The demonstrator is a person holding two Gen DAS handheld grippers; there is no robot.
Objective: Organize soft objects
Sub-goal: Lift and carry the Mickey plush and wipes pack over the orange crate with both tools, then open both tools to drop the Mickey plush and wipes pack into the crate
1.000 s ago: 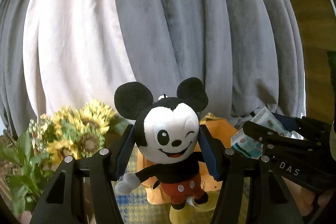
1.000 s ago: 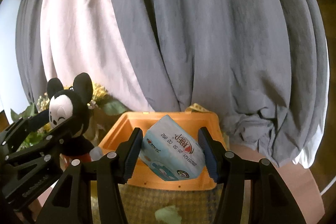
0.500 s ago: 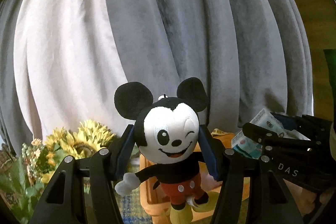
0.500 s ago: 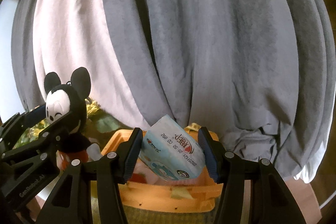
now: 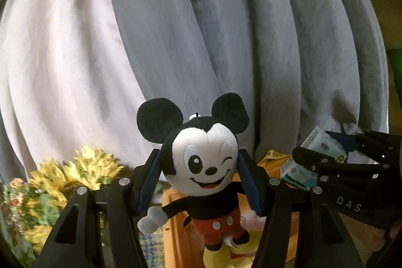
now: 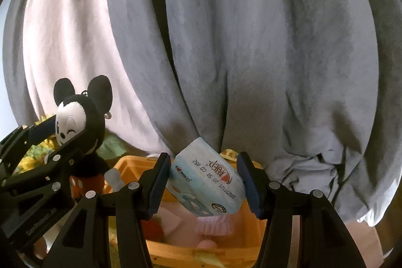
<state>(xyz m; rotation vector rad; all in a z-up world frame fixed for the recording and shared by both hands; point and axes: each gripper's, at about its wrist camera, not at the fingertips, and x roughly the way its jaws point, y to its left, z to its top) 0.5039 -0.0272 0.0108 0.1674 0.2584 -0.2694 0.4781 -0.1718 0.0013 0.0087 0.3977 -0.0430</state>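
- Left gripper, lower centre of the left wrist view: its two blue-padded fingers pinch the head of a mouse plush toy from both sides; the toy faces the camera, body and yellow shoes dangling below the pads.
- Right gripper, lower centre of the right wrist view: its pads clamp a tilted tissue pack, pale blue with printed digits along one face.
- Orange bin: lies directly behind and below both held items; pink soft items and a red one show inside it beneath the tissue pack.
- In the left wrist view the orange bin sits behind the toy's legs, and the right gripper with its pack enters at right centre.
- In the right wrist view the left gripper and its toy occupy the left centre.
- Sunflowers: lower left of the left wrist view, blurred.
- Grey and white curtain: fills the upper part of both views.
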